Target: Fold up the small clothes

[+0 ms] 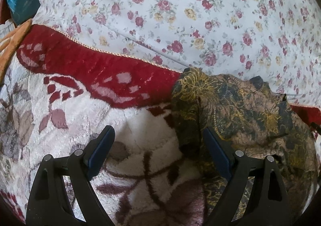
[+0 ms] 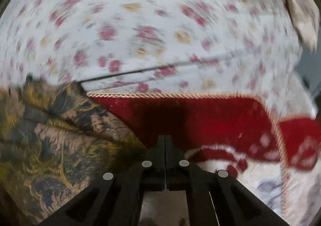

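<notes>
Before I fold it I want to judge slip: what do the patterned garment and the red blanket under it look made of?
Patterned garment: thin woven or crinkled printed fabric, matte, fine wrinkles.
Red blanket: thick plush fleece, likely synthetic; fuzzy pile, slight sheen, corded edge.

No readable text, labels, brands or numbers anywhere; only floral patterns on fabrics.

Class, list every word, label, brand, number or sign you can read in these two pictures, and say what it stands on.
None: no readable text in either view.
The brown and gold patterned garment, the red and white plush blanket and the white rose-print sheet carry only patterns; the right wrist view is partly blurred.
</notes>
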A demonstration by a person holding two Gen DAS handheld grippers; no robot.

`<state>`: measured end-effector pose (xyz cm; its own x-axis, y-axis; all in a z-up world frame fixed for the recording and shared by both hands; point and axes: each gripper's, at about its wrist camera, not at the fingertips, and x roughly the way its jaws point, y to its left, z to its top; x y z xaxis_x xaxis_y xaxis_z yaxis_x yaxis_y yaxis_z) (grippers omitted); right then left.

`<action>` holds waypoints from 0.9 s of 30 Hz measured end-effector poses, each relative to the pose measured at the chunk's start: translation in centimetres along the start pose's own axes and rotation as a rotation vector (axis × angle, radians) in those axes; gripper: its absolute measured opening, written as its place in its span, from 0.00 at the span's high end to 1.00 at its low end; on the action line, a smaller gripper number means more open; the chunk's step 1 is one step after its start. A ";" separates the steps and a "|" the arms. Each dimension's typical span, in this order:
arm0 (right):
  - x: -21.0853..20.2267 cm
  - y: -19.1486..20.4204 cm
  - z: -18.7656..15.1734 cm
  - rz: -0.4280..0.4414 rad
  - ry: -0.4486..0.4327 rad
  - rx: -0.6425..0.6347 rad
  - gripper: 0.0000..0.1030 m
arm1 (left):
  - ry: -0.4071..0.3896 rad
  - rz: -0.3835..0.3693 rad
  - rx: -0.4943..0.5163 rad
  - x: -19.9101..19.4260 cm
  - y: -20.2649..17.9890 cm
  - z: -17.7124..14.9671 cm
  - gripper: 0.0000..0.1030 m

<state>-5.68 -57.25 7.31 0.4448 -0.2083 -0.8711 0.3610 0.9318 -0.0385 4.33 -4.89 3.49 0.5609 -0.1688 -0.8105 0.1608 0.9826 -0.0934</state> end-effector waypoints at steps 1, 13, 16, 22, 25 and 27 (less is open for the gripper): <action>-0.6 -0.4 -0.1 0.050 0.005 0.029 1.00 | -0.003 -0.003 -0.001 -0.1 0.0 0.1 0.13; -4.4 8.1 -9.8 0.321 0.163 -0.274 0.51 | 0.093 0.098 0.124 2.0 -1.9 -1.2 0.13; -6.2 7.5 -8.8 0.292 0.177 -0.245 0.51 | 0.107 0.085 0.092 1.8 -1.3 -1.0 0.13; -8.6 13.1 -4.6 0.483 0.047 -0.219 0.51 | 0.098 0.080 0.040 1.4 0.1 -0.8 0.13; -7.3 19.8 -3.5 0.517 0.025 -0.296 0.51 | 0.093 0.089 0.050 1.4 0.0 -0.7 0.13; -5.5 24.5 -3.6 0.543 0.036 -0.355 0.51 | 0.090 0.093 0.050 1.4 0.1 -0.6 0.13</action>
<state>-2.19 -32.21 9.40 0.4581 0.3242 -0.8277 -0.2032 0.9447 0.2575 4.64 -4.98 2.06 0.5005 -0.0671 -0.8631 0.1527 0.9882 0.0117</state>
